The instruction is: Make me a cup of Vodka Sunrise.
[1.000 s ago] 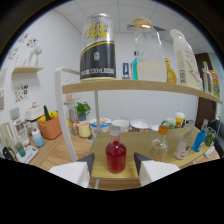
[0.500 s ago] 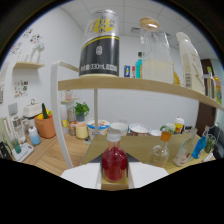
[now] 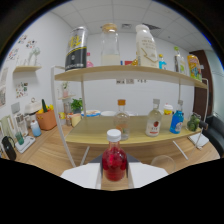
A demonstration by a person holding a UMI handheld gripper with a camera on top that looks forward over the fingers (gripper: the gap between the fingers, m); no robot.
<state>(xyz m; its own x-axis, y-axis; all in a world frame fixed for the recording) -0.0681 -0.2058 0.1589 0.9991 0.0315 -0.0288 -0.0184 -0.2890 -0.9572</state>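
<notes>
A small bottle of red liquid (image 3: 114, 161) with a white cap stands upright between my white fingers (image 3: 82, 176). My gripper (image 3: 115, 177) is shut on it, with a finger pressing each side. Just to the right of the fingers is the rim of a clear glass (image 3: 162, 161). Beyond them, on the lower wooden shelf (image 3: 100, 137), stand a clear bottle with an orange cap (image 3: 121, 120), a bottle with a red label (image 3: 154, 122) and a blue bottle (image 3: 176, 120).
The upper shelf (image 3: 125, 72) carries a black-and-white can (image 3: 75, 47), a clear jar (image 3: 110, 45), a white bottle (image 3: 145, 46) and smaller bottles. White metal shelf posts (image 3: 59, 115) stand at the left. An orange plant pot (image 3: 46, 119) sits on the wooden table at left.
The view has slid along the shelf, bringing the orange-capped, red-label and blue bottles ahead of the fingers. The red bottle stays gripped between the fingers throughout.
</notes>
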